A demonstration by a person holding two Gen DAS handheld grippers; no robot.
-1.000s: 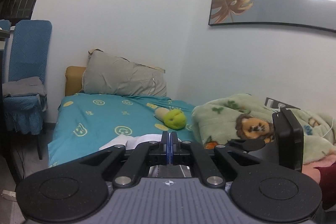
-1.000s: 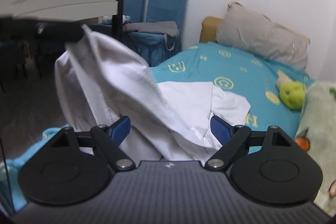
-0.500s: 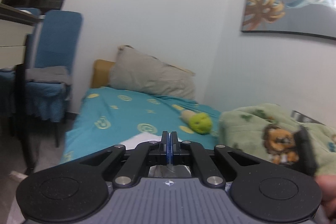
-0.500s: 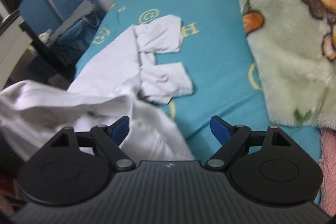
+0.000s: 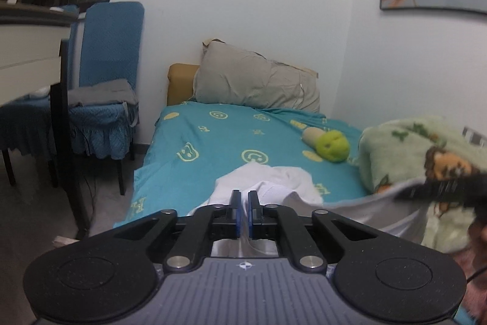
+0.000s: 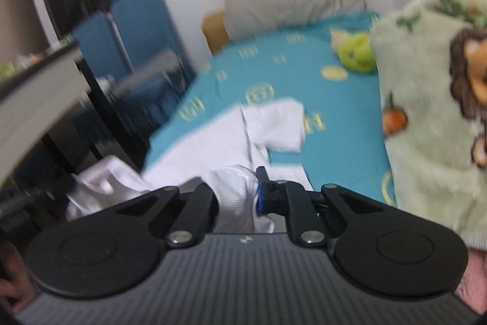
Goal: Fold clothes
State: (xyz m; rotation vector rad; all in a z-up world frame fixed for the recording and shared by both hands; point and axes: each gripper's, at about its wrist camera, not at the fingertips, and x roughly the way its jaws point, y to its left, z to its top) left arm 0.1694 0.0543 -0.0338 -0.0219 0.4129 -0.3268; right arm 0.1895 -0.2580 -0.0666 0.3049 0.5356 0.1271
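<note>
A white garment (image 5: pixel 274 185) lies on the near end of a teal bed (image 5: pixel 219 139); its sleeves point toward the pillow. My left gripper (image 5: pixel 242 212) is shut on a thin edge of the garment just above the bed's foot. In the blurred right wrist view the garment (image 6: pixel 231 136) spreads over the bed and hangs off its left edge. My right gripper (image 6: pixel 243 197) is shut on a bunched fold of it; cloth hides the left finger. The right gripper shows as a dark blur (image 5: pixel 441 188) at the right of the left wrist view.
A grey pillow (image 5: pixel 255 81) leans at the head of the bed. A green plush toy (image 5: pixel 330 145) lies by a green lion blanket (image 5: pixel 426 154) on the right. Blue chairs (image 5: pixel 106 72) and a white table (image 5: pixel 27 51) stand left of the bed.
My right gripper was open over the garment and has closed on a fold of it. The left gripper stayed shut and swung left, so the chairs and table came into view.
</note>
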